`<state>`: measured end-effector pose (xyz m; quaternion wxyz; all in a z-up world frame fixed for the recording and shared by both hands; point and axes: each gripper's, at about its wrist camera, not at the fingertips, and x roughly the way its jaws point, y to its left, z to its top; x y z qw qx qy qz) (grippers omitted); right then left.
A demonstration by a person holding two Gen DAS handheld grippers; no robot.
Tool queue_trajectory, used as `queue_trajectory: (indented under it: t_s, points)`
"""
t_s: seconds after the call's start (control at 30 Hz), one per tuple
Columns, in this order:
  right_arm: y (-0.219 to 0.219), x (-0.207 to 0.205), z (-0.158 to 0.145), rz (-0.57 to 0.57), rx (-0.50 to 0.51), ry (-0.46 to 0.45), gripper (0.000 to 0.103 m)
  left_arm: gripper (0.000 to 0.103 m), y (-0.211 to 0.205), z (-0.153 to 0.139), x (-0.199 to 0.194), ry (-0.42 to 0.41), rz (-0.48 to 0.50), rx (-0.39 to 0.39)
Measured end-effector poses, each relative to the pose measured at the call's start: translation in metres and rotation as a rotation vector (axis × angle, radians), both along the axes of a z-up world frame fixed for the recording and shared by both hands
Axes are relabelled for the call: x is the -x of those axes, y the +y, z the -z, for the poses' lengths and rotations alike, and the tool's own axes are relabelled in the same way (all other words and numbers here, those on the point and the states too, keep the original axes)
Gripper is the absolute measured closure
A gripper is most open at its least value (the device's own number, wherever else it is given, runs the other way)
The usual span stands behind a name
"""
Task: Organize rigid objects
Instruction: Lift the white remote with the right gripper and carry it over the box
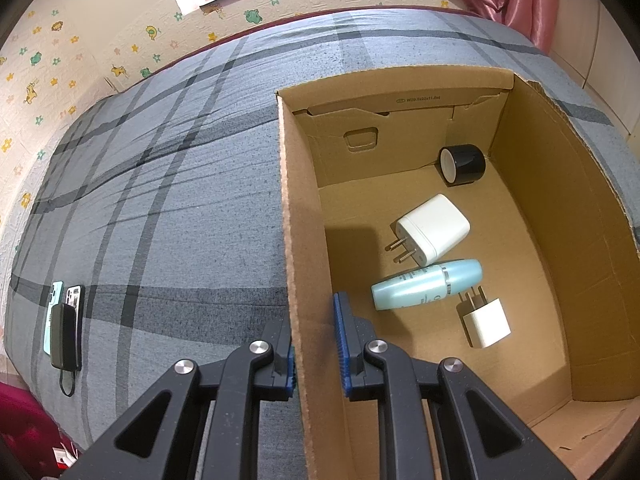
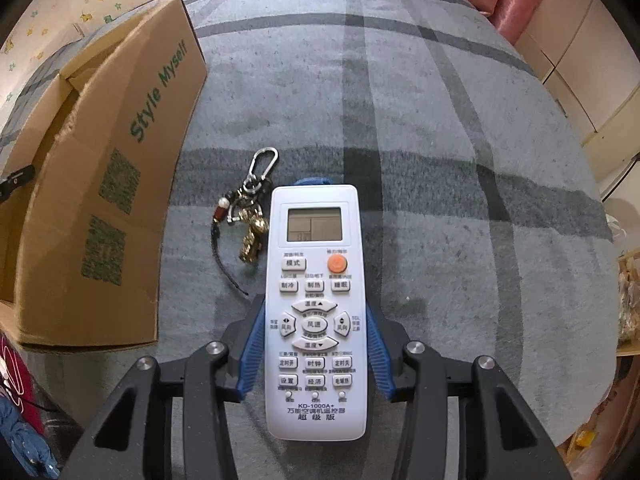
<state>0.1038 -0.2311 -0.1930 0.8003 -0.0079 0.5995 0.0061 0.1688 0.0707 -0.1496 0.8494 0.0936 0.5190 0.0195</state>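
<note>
Gripping the white air-conditioner remote (image 2: 316, 312) by its two long edges, the right hand-held gripper (image 2: 316, 344) has its blue pads pressed against the sides at about the middle of the button field. The remote's long axis runs straight out along the fingers, display end farthest from the wrist and the printed model label nearest. I judge it to be just off the plaid bed cover (image 2: 440, 200), though the view from above does not show a gap.

What the next move turns on is that the cardboard box (image 2: 104, 208) stands to the left of this hand, close by, its printed wall facing the remote. Getting the remote in would mean carrying it leftward and over that wall. The right hand is the one that has it; the left hand-held gripper (image 1: 316, 356) is shut on the box's near wall (image 1: 298, 240), one pad outside and one inside, apparently steadying it.

Inside the box lie a black cylinder (image 1: 464, 164), a large white charger plug (image 1: 432, 228), a pale blue bottle (image 1: 428, 284) and a small white plug (image 1: 486, 322).

A keyring with a carabiner (image 2: 250, 216) lies on the bed just left of the remote. Something blue (image 2: 312, 181) shows beyond the remote's far end, mostly hidden. The box's interior is barely visible from the right wrist.
</note>
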Motion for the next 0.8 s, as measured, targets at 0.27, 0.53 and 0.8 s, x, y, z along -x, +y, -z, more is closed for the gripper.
queue_trajectory:
  t_s: [0.27,0.53,0.8]
  points:
    - [0.005,-0.005,-0.034,-0.008,-0.003,-0.026,0.054,0.086,-0.001,0.000,0.001,0.001,0.000,0.003]
    - [0.016,-0.016,-0.053,-0.025,0.004,-0.057,0.054,0.086,-0.001,0.001,0.001,0.001,0.000,0.005]
    - [0.026,-0.029,-0.069,-0.038,0.004,-0.082,0.054,0.086,0.001,0.001,0.001,0.002,0.000,0.006]
